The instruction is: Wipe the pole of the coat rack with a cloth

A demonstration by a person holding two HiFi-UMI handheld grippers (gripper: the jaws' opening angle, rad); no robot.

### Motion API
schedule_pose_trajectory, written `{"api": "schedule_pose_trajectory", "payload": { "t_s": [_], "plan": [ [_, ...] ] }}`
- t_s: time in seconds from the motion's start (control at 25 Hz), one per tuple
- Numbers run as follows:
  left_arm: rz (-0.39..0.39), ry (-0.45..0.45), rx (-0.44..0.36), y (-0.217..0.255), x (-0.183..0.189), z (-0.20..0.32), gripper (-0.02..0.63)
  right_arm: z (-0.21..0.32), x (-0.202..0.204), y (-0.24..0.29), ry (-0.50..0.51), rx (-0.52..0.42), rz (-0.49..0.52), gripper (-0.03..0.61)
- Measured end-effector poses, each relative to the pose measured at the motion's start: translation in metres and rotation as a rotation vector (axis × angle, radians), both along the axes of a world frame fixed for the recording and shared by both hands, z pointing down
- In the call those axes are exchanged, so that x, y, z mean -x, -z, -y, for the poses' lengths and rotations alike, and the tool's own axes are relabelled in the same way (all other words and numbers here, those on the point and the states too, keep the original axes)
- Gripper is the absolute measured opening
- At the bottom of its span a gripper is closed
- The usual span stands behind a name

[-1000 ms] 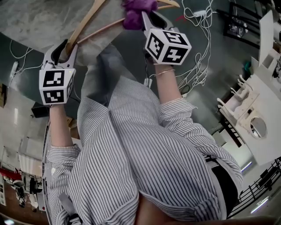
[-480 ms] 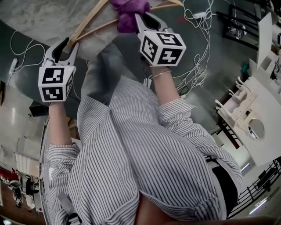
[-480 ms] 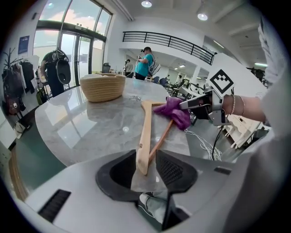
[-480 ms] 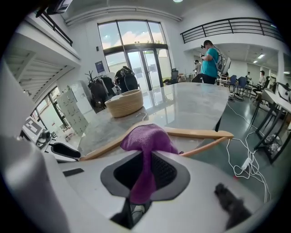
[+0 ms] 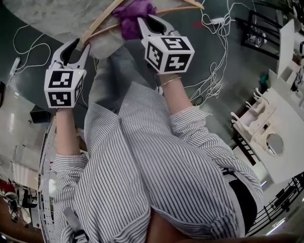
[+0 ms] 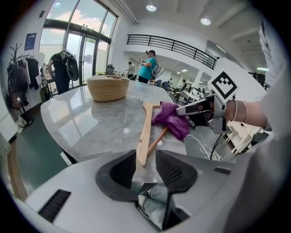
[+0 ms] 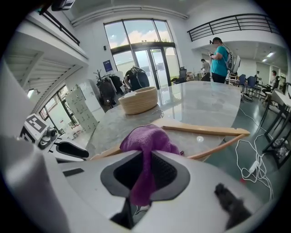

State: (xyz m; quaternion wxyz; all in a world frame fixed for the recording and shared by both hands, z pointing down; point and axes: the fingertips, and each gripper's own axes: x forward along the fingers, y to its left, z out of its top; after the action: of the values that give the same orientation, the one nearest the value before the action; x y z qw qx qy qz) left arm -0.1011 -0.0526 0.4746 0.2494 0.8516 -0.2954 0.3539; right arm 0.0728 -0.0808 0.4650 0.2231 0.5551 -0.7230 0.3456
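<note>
the right gripper (image 5: 148, 21) has slid left with the cloth (image 5: 132, 16) along the lower bar of the hanger (image 5: 102, 21), so more bare bar now shows to the right of the cloth. the gap between the 2 grippers has narrowed. the left gripper (image 5: 77, 45) has crept slightly up and right in the head view, and the hanger's near end has moved with it.

A big, bright 2-level hall, like an open lab or office lobby: tall glass doors (image 7: 145, 59), a railed balcony (image 6: 175, 45), recessed ceiling lights (image 6: 151, 7), a marble table (image 6: 91, 127), loaded coat racks (image 7: 107, 91), cables (image 5: 216, 61) across the green floor (image 5: 247, 80), people (image 7: 219, 57) standing about.
</note>
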Motion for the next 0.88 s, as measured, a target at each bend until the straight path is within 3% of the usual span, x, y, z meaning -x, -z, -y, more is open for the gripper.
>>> {"api": "schedule_pose_trajectory", "payload": {
  "t_s": [0.88],
  "plan": [
    [-0.054,0.076,0.013,0.003,0.038,-0.008,0.114,-0.009,0.106,0.000,0.199,0.007,0.061,0.057]
  ]
}}
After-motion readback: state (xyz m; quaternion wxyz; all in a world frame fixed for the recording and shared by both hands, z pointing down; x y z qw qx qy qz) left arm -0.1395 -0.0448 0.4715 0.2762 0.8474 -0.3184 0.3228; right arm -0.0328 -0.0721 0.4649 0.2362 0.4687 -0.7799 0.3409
